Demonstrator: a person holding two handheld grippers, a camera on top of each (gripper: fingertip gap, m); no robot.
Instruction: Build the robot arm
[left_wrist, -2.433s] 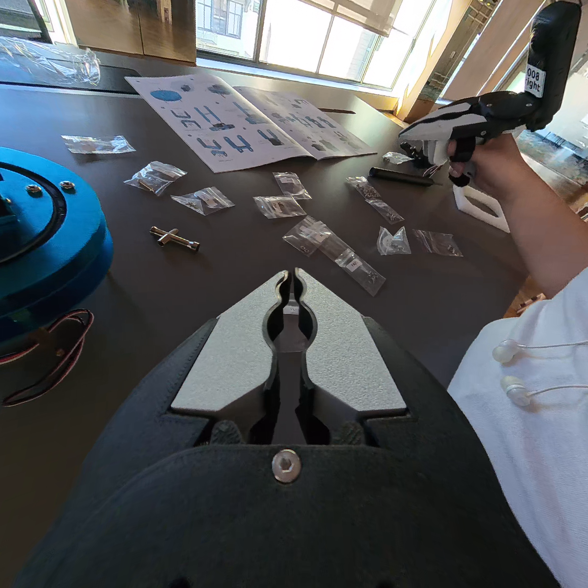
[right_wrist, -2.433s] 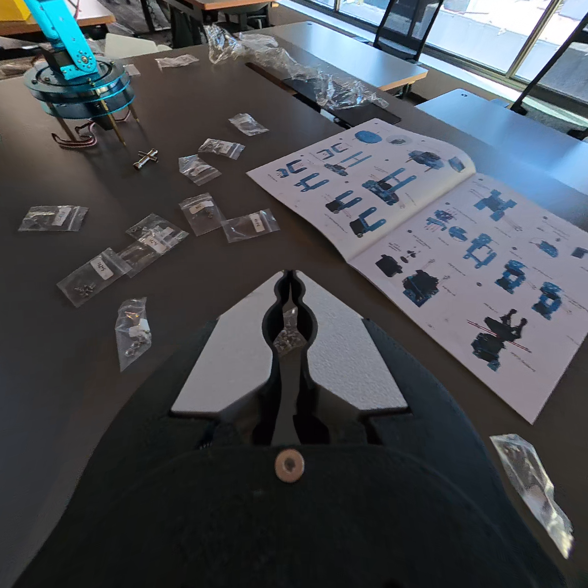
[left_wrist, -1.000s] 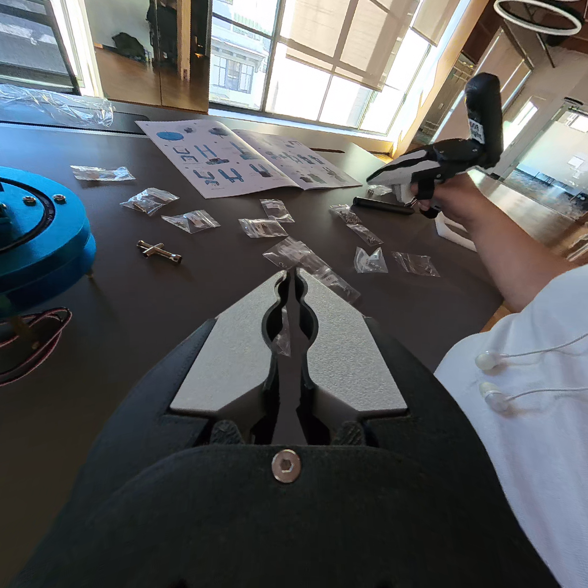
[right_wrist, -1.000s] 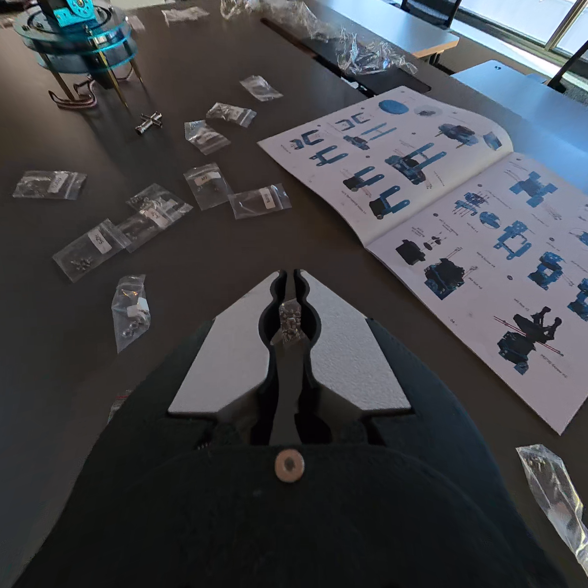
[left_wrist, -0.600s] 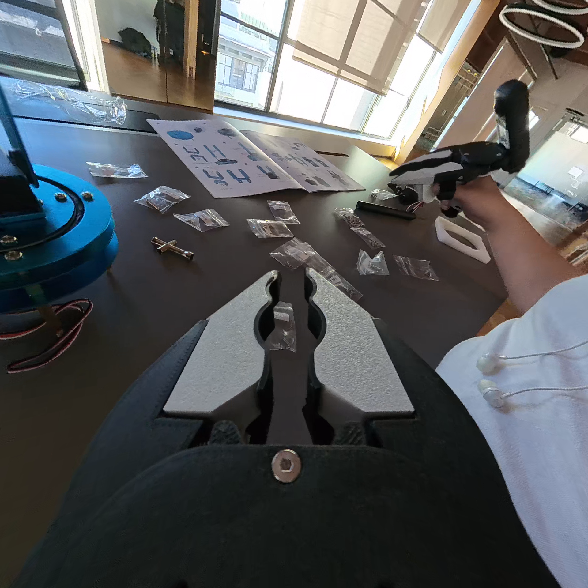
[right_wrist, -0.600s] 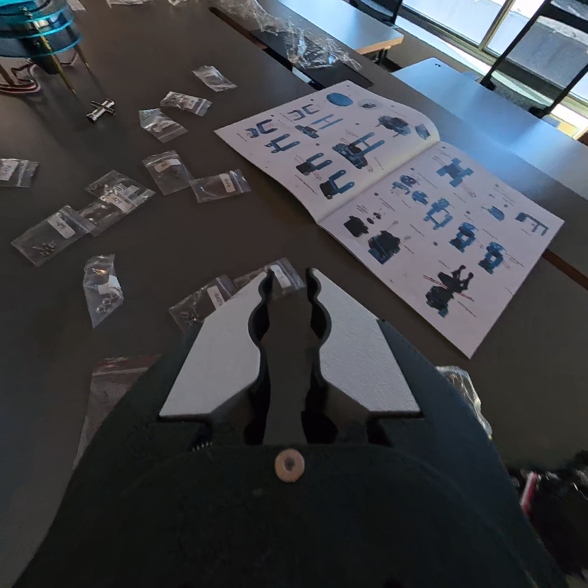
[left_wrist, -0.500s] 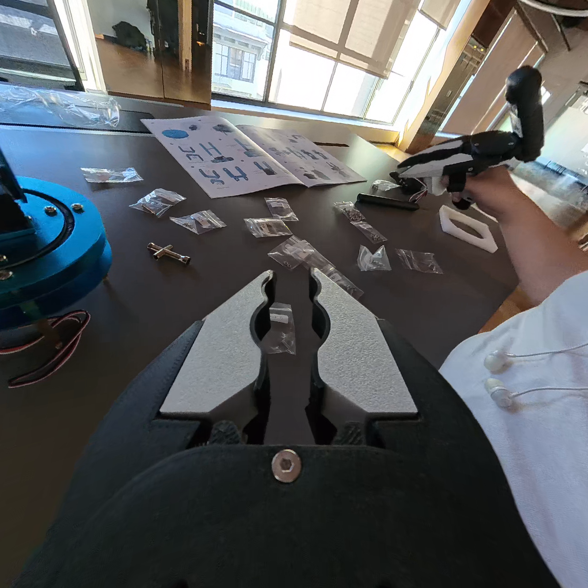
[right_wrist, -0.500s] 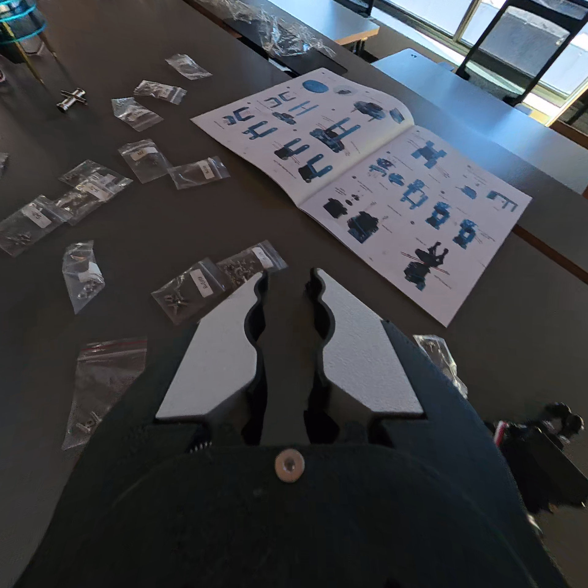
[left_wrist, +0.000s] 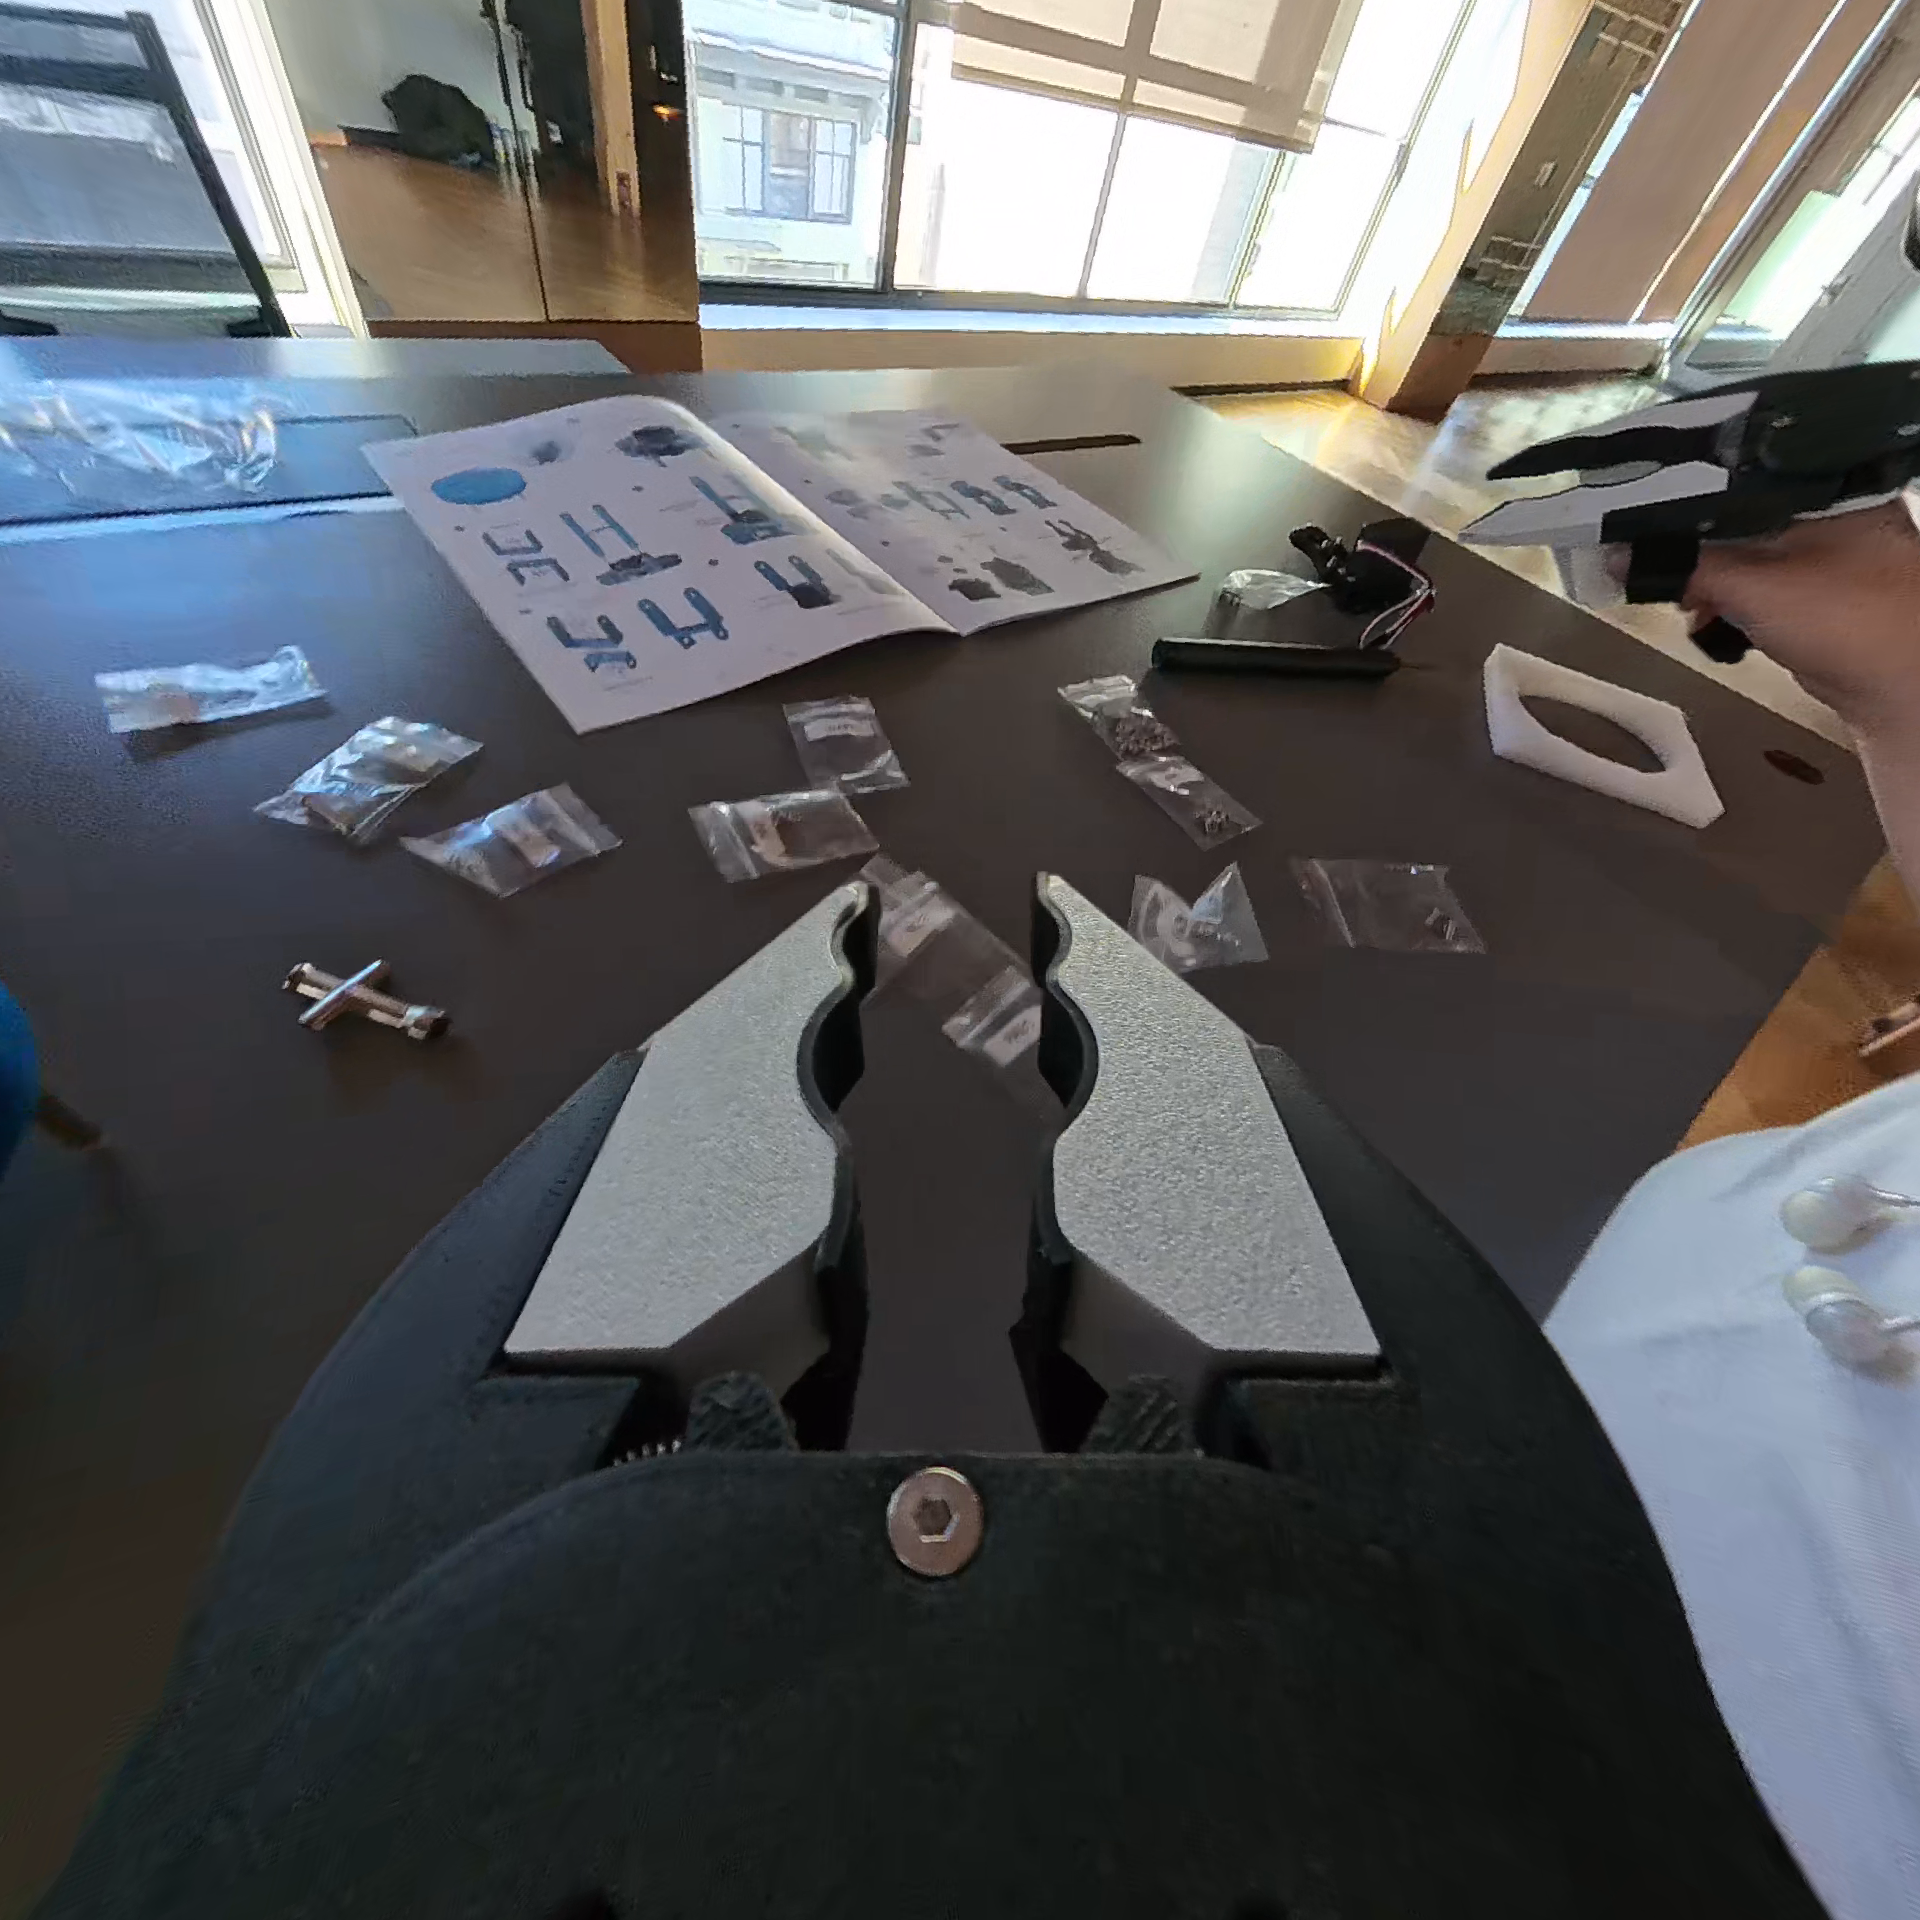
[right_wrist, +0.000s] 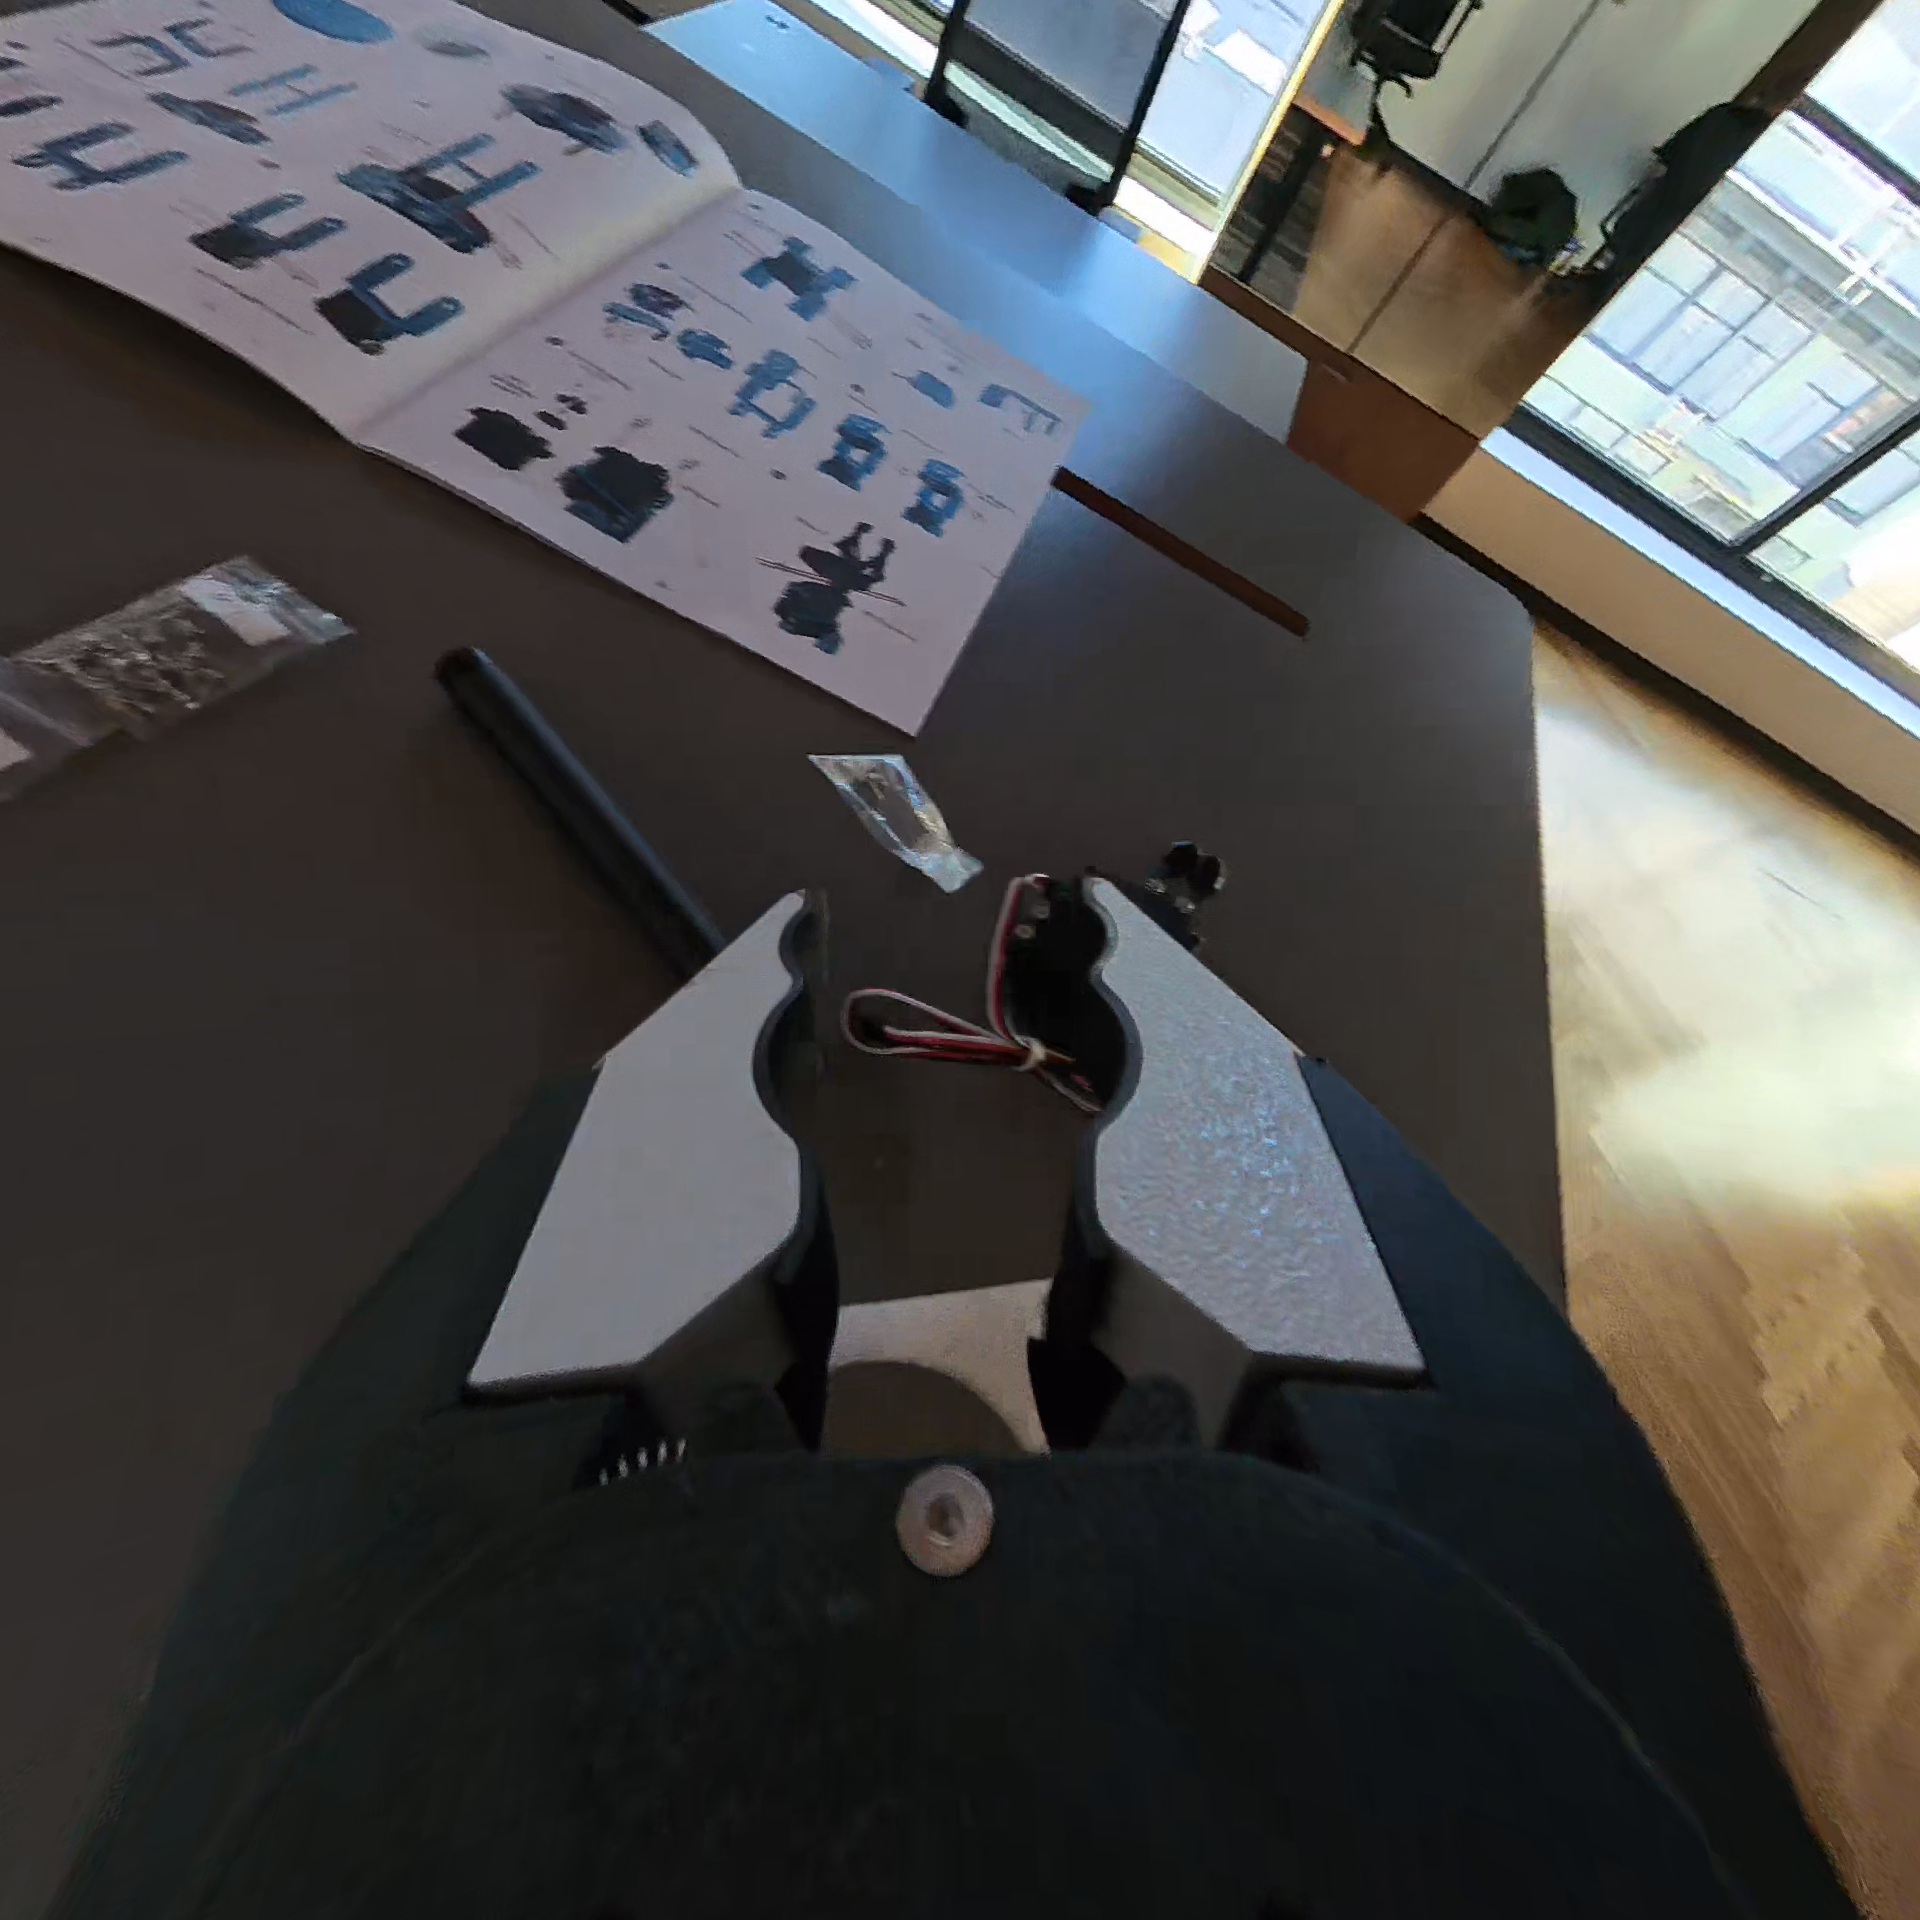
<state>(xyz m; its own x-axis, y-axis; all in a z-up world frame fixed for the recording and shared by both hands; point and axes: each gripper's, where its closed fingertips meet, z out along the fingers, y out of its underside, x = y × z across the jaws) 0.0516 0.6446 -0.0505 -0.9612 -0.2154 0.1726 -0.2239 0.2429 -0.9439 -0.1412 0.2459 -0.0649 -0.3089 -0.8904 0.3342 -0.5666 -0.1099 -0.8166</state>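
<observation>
My left gripper is open and empty, held above the dark table. Just past its tips lie clear bags of small parts. My right gripper is open and empty, low over the table's right end. Right ahead of its tips lies a black servo with a red and white wire loop. The servo sits by the right finger without being held. The right gripper also shows in the left wrist view, held by a hand at the far right.
An open manual lies at the back. Several small parts bags, a metal cross wrench, a black rod and a white foam frame lie about. A small bag lies near the servo. The table edge and wooden floor are at the right. There is about 45 cm between the tips of the two grippers. The metal cross wrench is about 15 cm from my left fingertips and 50 cm from my right.
Both grippers were shut on small bags and have opened and let them go. The right gripper has swung right to the servo. The left view has shifted right, and the blue base is almost out of view.
</observation>
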